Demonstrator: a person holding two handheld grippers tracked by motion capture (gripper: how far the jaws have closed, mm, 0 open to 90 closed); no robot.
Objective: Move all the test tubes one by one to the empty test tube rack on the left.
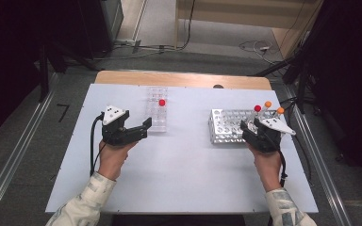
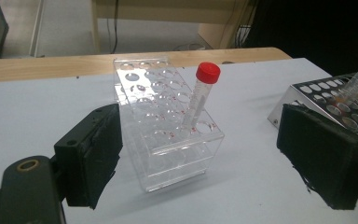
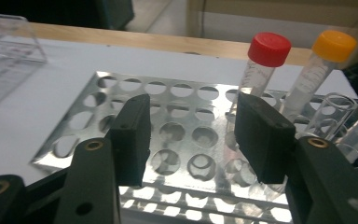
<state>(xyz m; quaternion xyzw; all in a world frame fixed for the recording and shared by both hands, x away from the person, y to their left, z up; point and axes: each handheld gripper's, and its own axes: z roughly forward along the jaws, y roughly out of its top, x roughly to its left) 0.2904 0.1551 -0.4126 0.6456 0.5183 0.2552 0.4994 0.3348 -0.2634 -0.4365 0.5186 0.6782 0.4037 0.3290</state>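
Claws (image 1: pixel 147 126) (image 1: pixel 247 128) gape, apparently empty, beside clear rack (image 1: pixel 156 121) and metal rack (image 1: pixel 226 126).

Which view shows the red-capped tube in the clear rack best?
The left gripper view: the red-capped tube stands whole, cap to base, leaning in a front-corner hole of the clear rack. The high view gives only its cap as a red dot. The right gripper view catches just an edge of the clear rack at upper left.
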